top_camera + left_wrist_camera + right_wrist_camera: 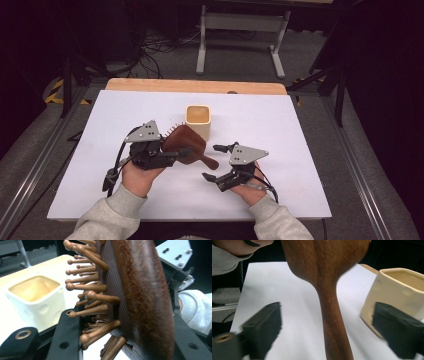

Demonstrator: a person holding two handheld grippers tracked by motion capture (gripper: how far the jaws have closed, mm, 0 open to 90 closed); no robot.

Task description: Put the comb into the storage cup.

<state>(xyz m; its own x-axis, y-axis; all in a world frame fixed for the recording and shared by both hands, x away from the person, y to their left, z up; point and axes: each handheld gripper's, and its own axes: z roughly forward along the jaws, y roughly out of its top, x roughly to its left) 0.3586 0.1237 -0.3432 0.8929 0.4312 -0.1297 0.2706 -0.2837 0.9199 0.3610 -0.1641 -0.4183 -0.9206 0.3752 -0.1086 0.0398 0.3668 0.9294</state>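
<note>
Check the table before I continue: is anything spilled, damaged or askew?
Nothing stands out. The brown wooden paddle hairbrush is intact, clamped by the left gripper; the cream square ceramic cup stands upright on the white table. No spill shows.

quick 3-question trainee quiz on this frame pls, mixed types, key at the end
1. True or false: the left gripper is shut on the head of the wooden hairbrush.
2. How do the right gripper's jaws stand around the brush handle? A) clamped on it B) wide open, one on each side, not touching C) closed above it
3. Fill in: the cream square cup stands on the white table top just ____ the brush, on the side away from the person.

Key
1. True: the left gripper view shows the bristled head between its jaws.
2. B
3. Behind.
</note>
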